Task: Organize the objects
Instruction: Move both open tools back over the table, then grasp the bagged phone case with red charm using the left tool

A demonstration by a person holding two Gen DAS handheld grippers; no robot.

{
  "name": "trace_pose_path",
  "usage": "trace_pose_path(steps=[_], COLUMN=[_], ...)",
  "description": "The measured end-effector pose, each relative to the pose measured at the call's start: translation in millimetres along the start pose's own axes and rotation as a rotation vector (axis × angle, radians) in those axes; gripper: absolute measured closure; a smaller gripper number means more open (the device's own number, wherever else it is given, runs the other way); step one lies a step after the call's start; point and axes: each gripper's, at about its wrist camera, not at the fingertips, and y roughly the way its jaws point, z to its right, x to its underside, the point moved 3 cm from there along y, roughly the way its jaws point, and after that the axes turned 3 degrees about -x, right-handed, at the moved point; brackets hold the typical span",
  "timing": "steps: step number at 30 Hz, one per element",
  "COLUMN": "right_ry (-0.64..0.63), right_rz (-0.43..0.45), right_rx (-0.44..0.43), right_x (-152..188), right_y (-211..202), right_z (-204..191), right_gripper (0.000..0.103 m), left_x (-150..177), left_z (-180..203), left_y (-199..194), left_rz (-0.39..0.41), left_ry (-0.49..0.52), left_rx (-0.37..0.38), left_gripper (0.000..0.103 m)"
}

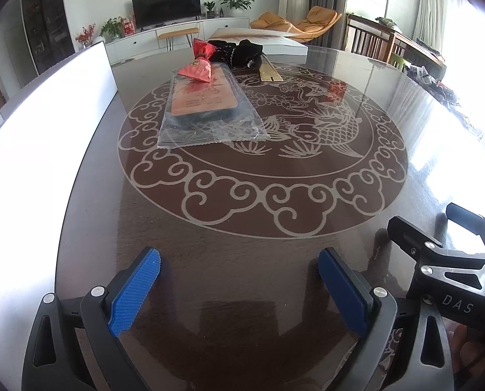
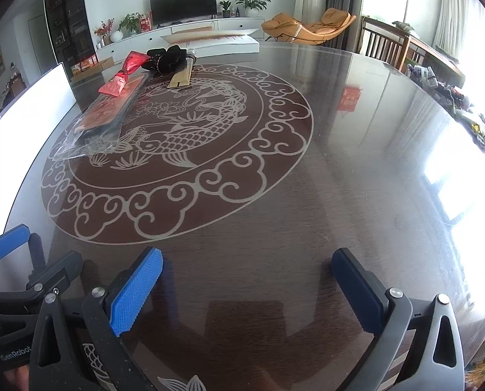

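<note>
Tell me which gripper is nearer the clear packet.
Left. The left gripper faces the clear packet almost straight ahead across the table. The right gripper sits further right, with the packet far off to its left.

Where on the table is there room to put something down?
The near table between both open grippers and the fish pattern's cloud border is bare, and so is the whole right side. It is crowded far left: plastic packet, red pouch, black cloth, gold strip.
</note>
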Motion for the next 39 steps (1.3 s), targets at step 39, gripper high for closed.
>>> trace_pose_path(steps=[39], right_ry=[0.097], right_rz=[0.003], right_rx=[0.068], right_x=[-18.6], right_y=[12.0], right_z=[42.8], right_gripper=[0.0], left_x=[-184.2], left_z=[-42.1], left_y=[90.1], left_rz=[-0.083], left_ry=[-0.07], left_rx=[-0.078], left_gripper=[0.0])
